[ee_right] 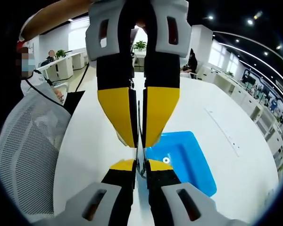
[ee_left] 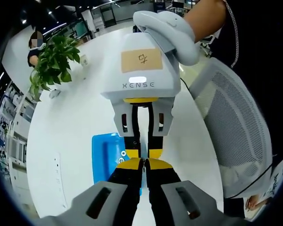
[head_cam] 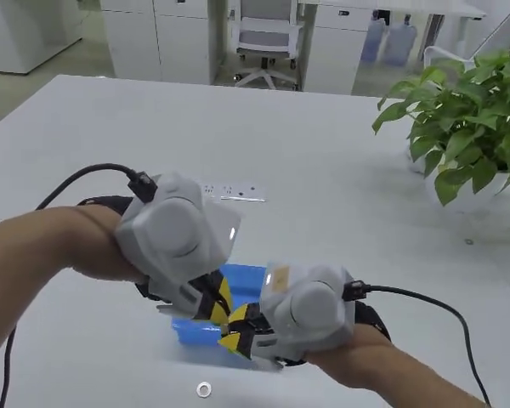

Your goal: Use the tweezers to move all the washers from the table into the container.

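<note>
My two grippers meet tip to tip over a blue container [head_cam: 243,277] on the white table [head_cam: 323,170]. The left gripper [head_cam: 223,304] comes from the left and the right gripper [head_cam: 235,330] from the lower right. Thin metal tweezers [ee_right: 140,157] run between both pairs of yellow pads. In the right gripper view my right gripper [ee_right: 140,165] is shut on the tweezers' lower end, and the left gripper [ee_right: 138,139] pinches them from above. A washer [ee_right: 166,160] lies in the container [ee_right: 188,165]. Another washer [head_cam: 203,389] lies on the table in front of the container.
A power strip [head_cam: 234,193] lies flat on the table beyond the grippers. A potted plant [head_cam: 472,127] stands at the right edge. Cables [head_cam: 76,180] trail from both grippers. A mesh chair [ee_left: 240,127] stands close to the table's near side.
</note>
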`<act>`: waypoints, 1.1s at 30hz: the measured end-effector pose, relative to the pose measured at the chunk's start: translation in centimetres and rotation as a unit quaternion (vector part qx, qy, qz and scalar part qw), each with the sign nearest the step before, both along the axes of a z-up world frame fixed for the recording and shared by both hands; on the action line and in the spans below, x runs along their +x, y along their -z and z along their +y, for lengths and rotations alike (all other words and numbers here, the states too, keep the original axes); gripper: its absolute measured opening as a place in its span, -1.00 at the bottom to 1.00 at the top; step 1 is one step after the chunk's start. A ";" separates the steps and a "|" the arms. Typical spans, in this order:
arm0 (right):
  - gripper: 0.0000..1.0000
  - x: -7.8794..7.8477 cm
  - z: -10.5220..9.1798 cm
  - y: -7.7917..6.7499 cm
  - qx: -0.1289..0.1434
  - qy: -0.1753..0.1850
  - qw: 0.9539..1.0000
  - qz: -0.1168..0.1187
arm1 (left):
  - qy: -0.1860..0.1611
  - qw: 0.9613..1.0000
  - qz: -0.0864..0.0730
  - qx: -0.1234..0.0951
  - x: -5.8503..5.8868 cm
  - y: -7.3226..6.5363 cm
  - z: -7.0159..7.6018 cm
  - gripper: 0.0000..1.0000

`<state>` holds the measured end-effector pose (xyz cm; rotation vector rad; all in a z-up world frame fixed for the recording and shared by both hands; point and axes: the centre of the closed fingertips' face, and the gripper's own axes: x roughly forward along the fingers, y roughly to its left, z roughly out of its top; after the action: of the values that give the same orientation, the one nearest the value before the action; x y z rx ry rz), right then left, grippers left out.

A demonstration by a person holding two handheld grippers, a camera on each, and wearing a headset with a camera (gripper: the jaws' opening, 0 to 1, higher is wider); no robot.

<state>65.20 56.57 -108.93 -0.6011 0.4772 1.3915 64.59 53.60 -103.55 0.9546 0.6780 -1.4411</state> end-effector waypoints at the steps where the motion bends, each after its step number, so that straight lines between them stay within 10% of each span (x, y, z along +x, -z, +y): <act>1: -0.80 0.2 -0.1 0.0 0.000 0.001 1.000 0.000 | 0.000 1.000 -0.001 0.000 0.2 0.0 -0.1 -0.86; 33: -0.80 5.8 -1.3 1.2 -0.012 0.013 1.000 -0.006 | 0.003 1.000 -0.018 -0.015 5.3 1.2 -1.1 -0.86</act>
<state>70.97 55.24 -110.15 -0.6196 0.4912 1.3577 69.88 52.45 -104.72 0.9578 0.6263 -1.4316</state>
